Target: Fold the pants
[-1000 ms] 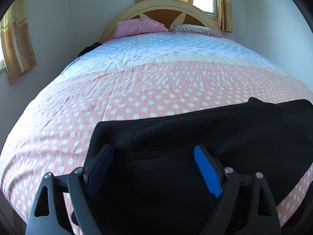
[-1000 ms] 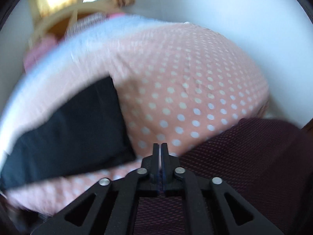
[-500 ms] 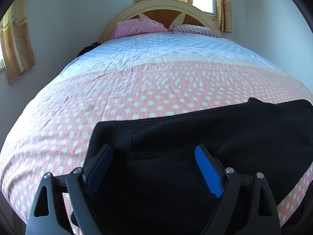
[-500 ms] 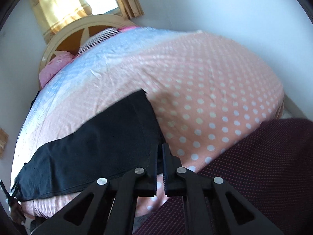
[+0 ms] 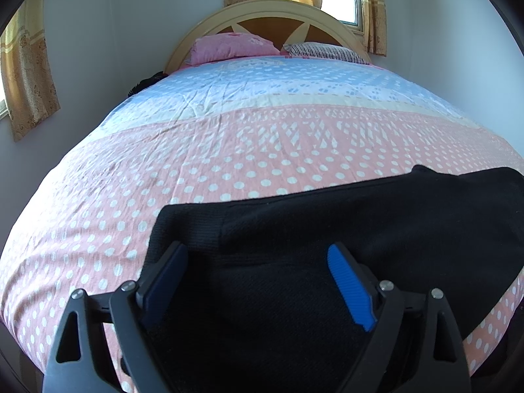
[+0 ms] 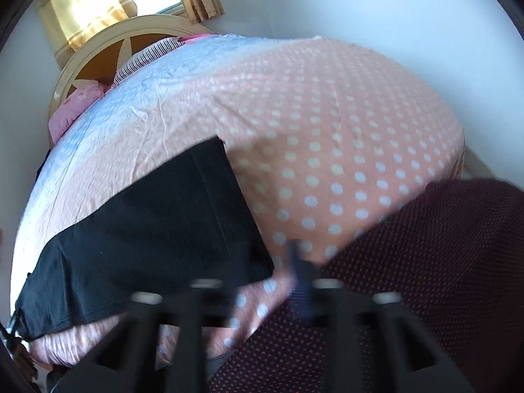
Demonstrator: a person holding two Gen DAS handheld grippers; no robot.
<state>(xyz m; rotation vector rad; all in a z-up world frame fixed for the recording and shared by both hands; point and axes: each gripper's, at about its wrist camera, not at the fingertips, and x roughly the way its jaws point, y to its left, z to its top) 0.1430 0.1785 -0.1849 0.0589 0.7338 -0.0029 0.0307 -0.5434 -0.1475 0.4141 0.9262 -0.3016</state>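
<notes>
Two grippers work one pair of black pants spread across the polka-dot bedspread. From the left wrist, the left gripper stands wide apart, gripping nothing, over the waistband end just beneath it, probably poised to pinch. From the right wrist, the right gripper, blurred, has just been opening with nothing between its jaws; the pants' hem lies just ahead-left, likely its target.

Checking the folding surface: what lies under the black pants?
The pants lie flat on the bed's dotted pink sheet, which shows all around them. Whatever is directly beneath the cloth is covered.
</notes>
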